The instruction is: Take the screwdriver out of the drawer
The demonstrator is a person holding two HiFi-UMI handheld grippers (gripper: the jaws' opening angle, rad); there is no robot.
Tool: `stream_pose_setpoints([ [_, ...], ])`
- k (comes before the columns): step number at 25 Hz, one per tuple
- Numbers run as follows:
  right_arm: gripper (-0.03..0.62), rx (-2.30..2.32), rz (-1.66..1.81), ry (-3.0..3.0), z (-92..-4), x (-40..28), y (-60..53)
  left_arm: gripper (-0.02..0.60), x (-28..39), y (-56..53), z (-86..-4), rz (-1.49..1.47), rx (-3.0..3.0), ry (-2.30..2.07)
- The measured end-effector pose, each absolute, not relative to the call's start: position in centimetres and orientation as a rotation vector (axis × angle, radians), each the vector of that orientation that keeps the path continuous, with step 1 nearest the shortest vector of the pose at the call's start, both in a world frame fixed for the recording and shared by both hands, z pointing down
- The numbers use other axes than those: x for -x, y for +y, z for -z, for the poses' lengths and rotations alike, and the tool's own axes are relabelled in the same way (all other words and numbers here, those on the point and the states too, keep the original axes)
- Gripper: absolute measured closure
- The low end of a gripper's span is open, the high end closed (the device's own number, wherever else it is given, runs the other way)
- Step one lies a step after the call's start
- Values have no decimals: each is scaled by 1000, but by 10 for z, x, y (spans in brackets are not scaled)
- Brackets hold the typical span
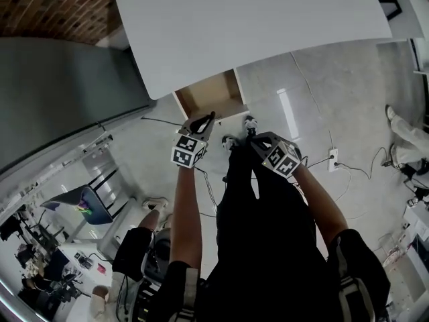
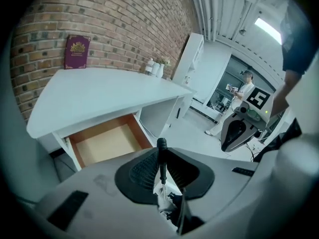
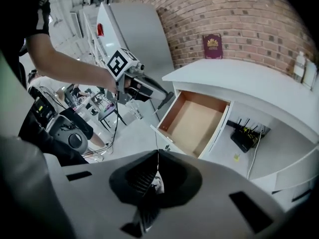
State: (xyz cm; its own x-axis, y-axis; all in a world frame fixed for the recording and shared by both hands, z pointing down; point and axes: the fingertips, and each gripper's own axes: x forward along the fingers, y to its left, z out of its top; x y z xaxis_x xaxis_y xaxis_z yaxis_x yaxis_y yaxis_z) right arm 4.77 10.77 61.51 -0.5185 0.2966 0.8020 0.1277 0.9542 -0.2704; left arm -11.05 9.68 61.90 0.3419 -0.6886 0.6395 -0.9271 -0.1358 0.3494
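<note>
The screwdriver (image 2: 162, 159) has a black handle and a thin metal shaft, and it stands upright between the jaws of my left gripper (image 2: 162, 171), which is shut on it. In the head view the left gripper (image 1: 203, 122) hovers just in front of the open wooden drawer (image 1: 213, 94) under the white table (image 1: 255, 19). The drawer (image 2: 106, 142) looks empty inside. My right gripper (image 3: 157, 158) is shut with nothing in it, a little to the right of the left one (image 1: 258, 139). From the right gripper view, the screwdriver (image 3: 164, 101) pokes out of the left gripper (image 3: 142, 87) beside the drawer (image 3: 193, 119).
A maroon book (image 2: 77, 51) leans on the brick wall at the back of the table, and small bottles (image 2: 155, 67) stand at its far end. A black router (image 3: 245, 136) sits under the table. A power strip (image 1: 332, 159) and cables lie on the floor. Another person (image 2: 244, 91) stands far off.
</note>
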Motion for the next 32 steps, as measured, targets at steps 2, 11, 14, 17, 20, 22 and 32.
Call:
stream_pose_setpoints([
  [2,536,290,-184,-2148,-601,-38,104,528,114,102,-602,-402,-1890,-1450],
  [11,537,275,-131,-2156,-566,-16,111,528,115,135,-546,-325,-1897,-1567],
  [14,536,280,-137,-2187,-544,-13,120,528,112,146,-528,-301,-1895,-1601],
  [17,536,275,-125,-2216,-531,-11,123,528,114,155,-514,-272,-1877,-1650],
  [20,537,275,-101,-2237,-517,-12,126,528,114,165,-501,-243,-1873,-1693],
  [22,537,279,-91,-2251,-509,-12,129,528,113,172,-493,-236,-1876,-1715],
  [32,537,347,-5,-2262,-491,-23,141,528,92,211,-474,-185,-1842,-1807],
])
